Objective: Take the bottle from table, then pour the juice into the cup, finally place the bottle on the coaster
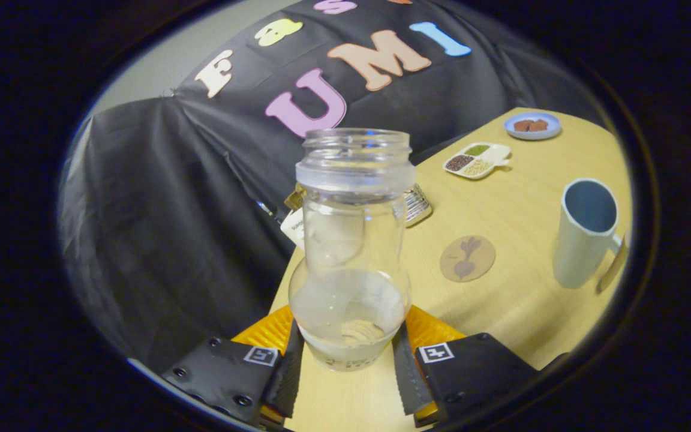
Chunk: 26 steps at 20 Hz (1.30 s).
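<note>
i had the gripper [348,360] closed on the clear, capless plastic bottle [351,252], both fingers pressing its rounded lower body, the bottle roughly upright over the near edge of the pale wooden table [519,312]. to the right lay the round brown coaster [467,258], and further right stood the pale cup with a blue inside [585,231].

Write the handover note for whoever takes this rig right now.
Gripper: shut on the bottle, both fingers pressing its lower body; the view is tilted.
Bottle: clear, uncapped, a little pale liquid at the bottom.
Cup: upright on the table, beyond the fingers, off to one side.
Coaster: bare, between bottle and cup.
Done: bottle gripped. Whether pouring has happened cannot be told.
Left: pour if needed, then set the bottle on the coaster.
</note>
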Each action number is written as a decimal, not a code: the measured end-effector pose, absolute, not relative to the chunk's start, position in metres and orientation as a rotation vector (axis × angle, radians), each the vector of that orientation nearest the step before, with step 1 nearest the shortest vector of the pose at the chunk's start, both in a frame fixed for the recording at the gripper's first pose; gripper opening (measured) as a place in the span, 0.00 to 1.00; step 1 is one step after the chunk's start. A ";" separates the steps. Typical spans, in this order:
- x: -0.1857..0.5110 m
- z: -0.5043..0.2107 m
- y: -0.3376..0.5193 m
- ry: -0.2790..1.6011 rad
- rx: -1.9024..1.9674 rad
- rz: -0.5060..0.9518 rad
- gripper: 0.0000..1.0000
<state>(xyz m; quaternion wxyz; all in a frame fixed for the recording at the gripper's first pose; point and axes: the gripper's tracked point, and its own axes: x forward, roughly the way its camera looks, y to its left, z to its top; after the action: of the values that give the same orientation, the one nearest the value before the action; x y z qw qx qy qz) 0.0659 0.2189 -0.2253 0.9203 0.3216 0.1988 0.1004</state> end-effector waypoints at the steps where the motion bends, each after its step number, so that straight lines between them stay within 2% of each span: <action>1: 0.067 -0.223 0.218 0.408 0.703 0.207 0.70; 14: 0.086 -0.204 0.174 0.339 1.128 0.114 0.70; 26: 0.091 -0.205 0.146 0.303 1.317 0.051 0.70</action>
<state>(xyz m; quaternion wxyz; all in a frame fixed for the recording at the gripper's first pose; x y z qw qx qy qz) 0.0909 0.1456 -0.2054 0.7800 0.6094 0.1402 0.0234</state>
